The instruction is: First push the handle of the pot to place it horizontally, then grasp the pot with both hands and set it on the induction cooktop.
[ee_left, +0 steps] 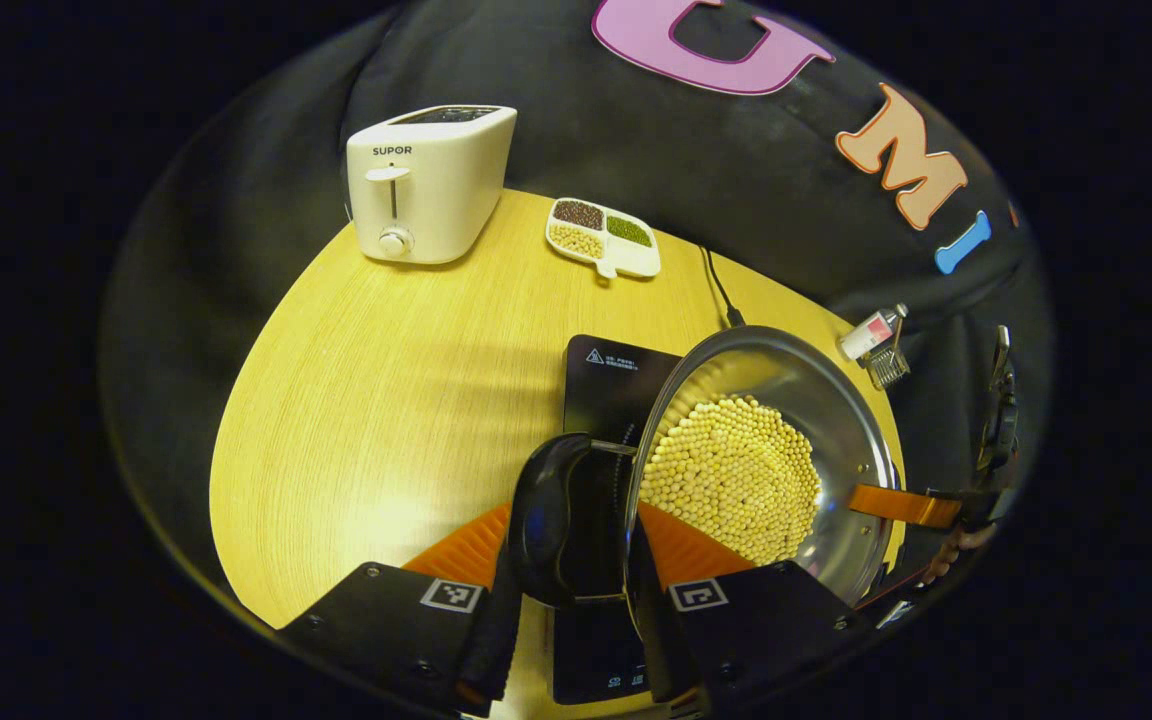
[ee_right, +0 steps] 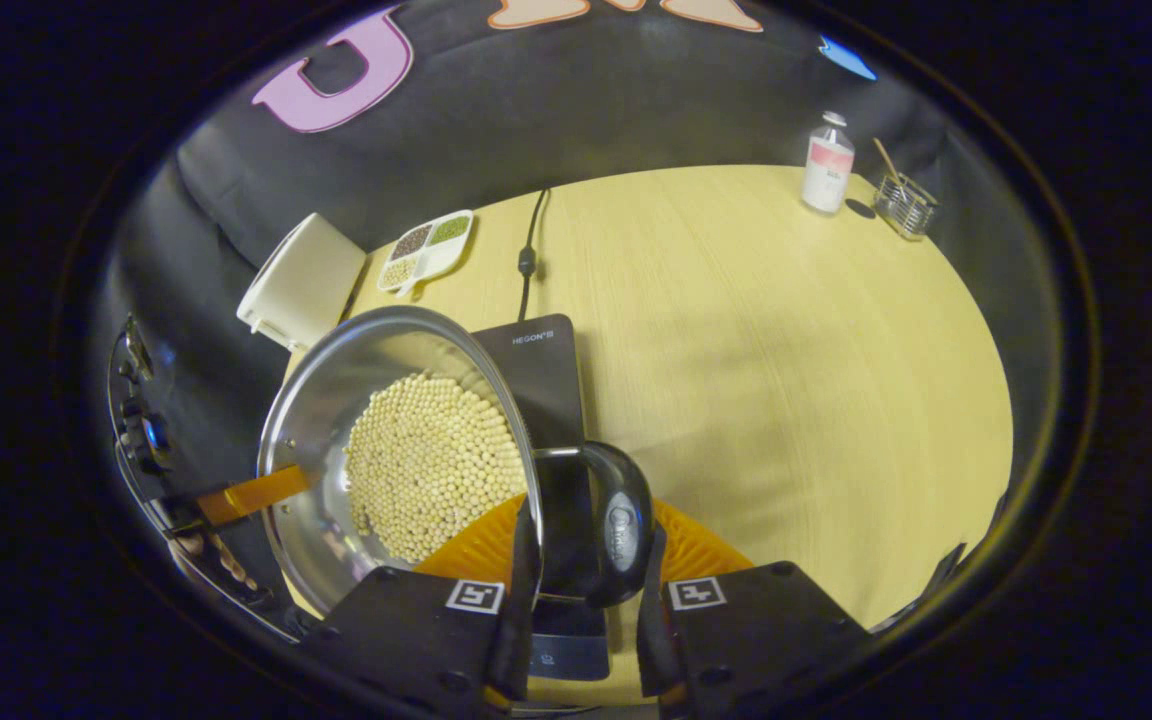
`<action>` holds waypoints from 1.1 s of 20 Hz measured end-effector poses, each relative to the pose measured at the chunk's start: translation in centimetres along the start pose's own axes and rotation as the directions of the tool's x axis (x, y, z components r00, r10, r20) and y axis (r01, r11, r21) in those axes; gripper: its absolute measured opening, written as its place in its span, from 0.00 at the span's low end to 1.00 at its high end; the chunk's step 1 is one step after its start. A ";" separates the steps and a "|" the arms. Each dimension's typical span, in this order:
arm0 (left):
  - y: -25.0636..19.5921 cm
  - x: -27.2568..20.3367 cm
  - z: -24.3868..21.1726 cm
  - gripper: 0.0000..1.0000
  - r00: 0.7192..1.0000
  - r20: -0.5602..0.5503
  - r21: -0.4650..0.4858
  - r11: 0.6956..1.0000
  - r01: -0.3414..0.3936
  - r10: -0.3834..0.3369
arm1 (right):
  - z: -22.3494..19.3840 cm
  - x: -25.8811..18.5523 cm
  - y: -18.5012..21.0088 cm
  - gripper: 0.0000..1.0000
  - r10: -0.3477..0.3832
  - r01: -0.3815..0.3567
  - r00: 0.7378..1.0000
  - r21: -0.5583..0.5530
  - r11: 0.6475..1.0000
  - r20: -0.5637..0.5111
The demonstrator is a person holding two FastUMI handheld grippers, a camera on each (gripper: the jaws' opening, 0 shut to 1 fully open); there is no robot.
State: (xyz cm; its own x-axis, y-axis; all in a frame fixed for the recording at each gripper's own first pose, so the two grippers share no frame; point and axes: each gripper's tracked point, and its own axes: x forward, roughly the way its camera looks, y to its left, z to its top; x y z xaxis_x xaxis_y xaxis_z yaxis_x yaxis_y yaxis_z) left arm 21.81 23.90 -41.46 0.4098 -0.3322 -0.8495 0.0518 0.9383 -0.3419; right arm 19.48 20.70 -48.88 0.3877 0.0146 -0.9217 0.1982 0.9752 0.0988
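A steel pot [ee_left: 836, 420] holding pale soybeans [ee_left: 736, 480] hangs over the black induction cooktop [ee_left: 611, 385]; I cannot tell whether it touches it. My left gripper [ee_left: 576, 545] is shut on the pot's black loop handle [ee_left: 551, 515]. On the opposite rim, the right gripper's orange finger [ee_left: 901, 505] shows. In the right gripper view, my right gripper [ee_right: 588, 560] is shut on the other black handle [ee_right: 621, 525] of the pot [ee_right: 306, 400], above the cooktop [ee_right: 541, 365]. Across the beans [ee_right: 426, 460], the left gripper's orange finger [ee_right: 256, 495] reaches the far rim.
On the round wooden table [ee_left: 366, 400] stand a white toaster [ee_left: 426, 185], a divided dish of beans [ee_left: 601, 235], a small bottle [ee_right: 826, 165] and a wire holder [ee_right: 904, 205]. The cooktop's cord [ee_right: 528, 250] runs to the back edge. A hand [ee_right: 211, 560] shows at the left.
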 end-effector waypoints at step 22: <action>0.9 -9.6 -0.5 0.79 0.920 0.332 -0.044 0.978 -0.203 0.206 | 2.5 -8.7 -3.4 0.80 0.181 -0.201 0.938 0.040 0.979 0.296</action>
State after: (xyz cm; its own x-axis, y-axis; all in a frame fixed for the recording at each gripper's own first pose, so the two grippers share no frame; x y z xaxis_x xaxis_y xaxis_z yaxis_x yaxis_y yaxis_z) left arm 17.51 27.86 -33.81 0.6906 -0.0801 -0.7188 -0.0727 0.9811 -0.1792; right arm 17.69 16.73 -40.27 0.6656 0.1248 -0.7358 0.1523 0.9425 0.2976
